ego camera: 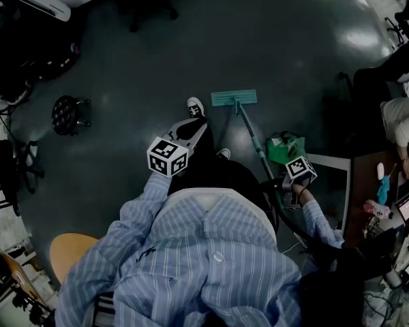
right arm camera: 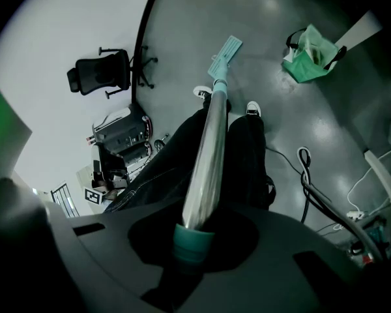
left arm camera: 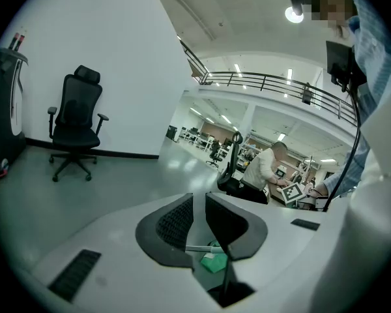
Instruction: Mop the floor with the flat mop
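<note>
The teal-headed flat mop rests on the dark grey floor just beside a white shoe, with a green bag near its silver pole. The right tool clamps the pole's top end; the left tool, narrowly parted, holds nothing.
</note>
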`<state>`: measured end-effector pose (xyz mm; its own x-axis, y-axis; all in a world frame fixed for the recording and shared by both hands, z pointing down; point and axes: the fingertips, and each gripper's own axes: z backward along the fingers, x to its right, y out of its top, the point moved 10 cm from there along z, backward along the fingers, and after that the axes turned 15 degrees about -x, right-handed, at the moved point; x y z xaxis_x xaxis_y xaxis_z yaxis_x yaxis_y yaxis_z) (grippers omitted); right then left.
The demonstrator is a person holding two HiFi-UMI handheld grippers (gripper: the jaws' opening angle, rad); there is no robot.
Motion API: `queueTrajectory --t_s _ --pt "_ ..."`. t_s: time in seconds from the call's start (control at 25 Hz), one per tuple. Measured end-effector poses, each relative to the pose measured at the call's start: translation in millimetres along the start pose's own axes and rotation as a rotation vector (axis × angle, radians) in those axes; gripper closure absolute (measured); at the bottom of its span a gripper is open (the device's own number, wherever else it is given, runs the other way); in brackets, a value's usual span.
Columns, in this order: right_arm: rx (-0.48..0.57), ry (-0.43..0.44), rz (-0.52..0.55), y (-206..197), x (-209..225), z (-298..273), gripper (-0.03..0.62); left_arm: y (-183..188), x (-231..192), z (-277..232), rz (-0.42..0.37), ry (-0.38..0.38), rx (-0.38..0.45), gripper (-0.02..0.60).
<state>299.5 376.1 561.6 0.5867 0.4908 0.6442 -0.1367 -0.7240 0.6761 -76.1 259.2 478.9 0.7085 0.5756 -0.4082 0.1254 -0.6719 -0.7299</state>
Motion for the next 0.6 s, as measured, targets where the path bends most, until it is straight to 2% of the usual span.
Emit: queueTrajectory --t_s 0.32,0.6 --pt "0.024 0.026 0.004 33.3 -11.6 5.4 0.56 11.2 -9.4 -10.2 -0.002 0.0 -0.013 0.522" --pt "0.047 0.076 -0.015 68.9 -49.4 17.4 0.56 24.8 -27.9 -21.9 0.025 0.004 -0.026 0.522"
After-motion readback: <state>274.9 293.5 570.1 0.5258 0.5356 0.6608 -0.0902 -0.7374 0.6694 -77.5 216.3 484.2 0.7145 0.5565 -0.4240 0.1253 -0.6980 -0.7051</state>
